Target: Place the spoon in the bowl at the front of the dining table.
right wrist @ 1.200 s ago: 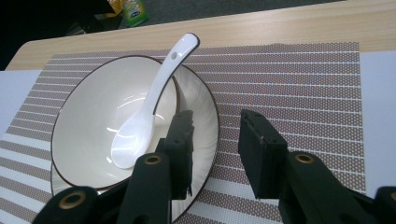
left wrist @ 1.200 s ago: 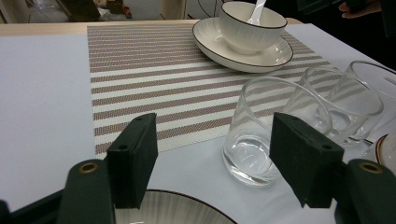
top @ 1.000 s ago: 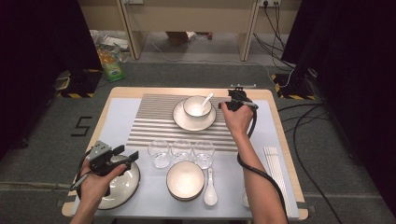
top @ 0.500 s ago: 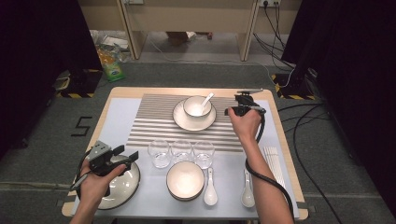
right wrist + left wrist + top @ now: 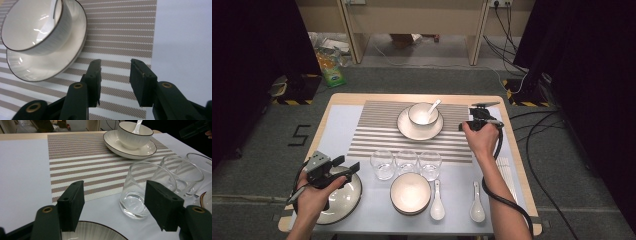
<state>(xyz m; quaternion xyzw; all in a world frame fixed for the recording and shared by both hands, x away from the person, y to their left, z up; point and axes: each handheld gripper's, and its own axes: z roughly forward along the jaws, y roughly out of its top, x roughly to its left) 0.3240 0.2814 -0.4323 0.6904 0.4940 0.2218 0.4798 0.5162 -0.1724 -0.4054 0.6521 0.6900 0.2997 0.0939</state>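
Observation:
A white bowl with a white spoon in it stands on a white plate at the back of the striped mat. My right gripper hovers just right of that plate, over the mat's right edge. Its jaws have just been opening and stand open with nothing between them. In the right gripper view the bowl and plate lie to the upper left. My left gripper is open above a dark-rimmed plate at the front left. In the left gripper view a glass stands just ahead.
Three clear glasses stand in a row at mid table. In front of them are stacked bowls and two white spoons. Chopsticks lie near the right edge.
My right gripper has drawn away from the bowl, moving right and slightly toward the person. The left hand and gripper have stayed in place.

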